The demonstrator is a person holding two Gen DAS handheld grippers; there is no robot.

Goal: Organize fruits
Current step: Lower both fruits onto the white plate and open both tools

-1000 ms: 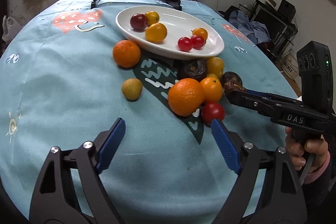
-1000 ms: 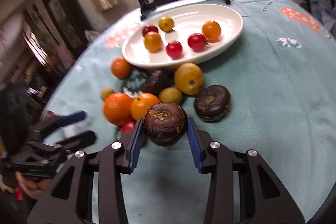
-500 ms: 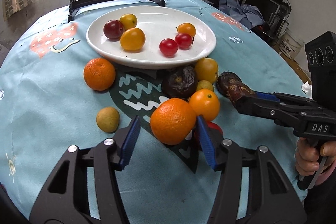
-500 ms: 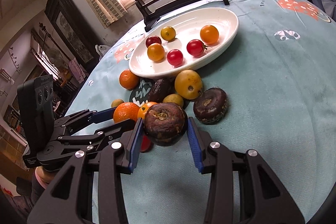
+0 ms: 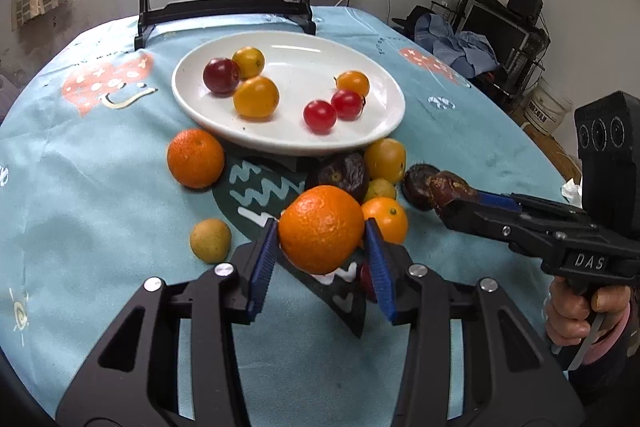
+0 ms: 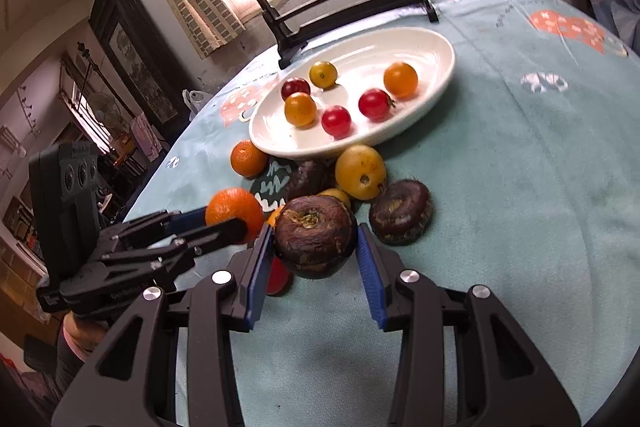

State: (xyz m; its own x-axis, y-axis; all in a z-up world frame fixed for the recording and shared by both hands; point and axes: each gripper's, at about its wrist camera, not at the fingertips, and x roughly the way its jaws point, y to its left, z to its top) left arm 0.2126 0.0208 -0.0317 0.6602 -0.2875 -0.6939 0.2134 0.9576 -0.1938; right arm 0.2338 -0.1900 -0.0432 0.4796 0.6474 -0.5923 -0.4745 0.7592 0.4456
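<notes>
Since half-second back, left claw (image 5: 322, 253) went from straddling orange (image 5: 321, 229) to clamped on it, lifted off counter (image 5: 100, 187). Right claw (image 6: 315, 255) clamped on dark fruit (image 6: 315, 235), also aloft. Advice: carry level over plate (image 5: 384, 123), lower into bare centre, release gently; avoid knocking tomatoes (image 5: 334, 110).

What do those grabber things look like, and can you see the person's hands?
Both the left gripper and right gripper are black frames with silver bolts and ribbed blue pads. The right one reads "DAS". A bare hand in a pink cuff squeezes its handle.
</notes>
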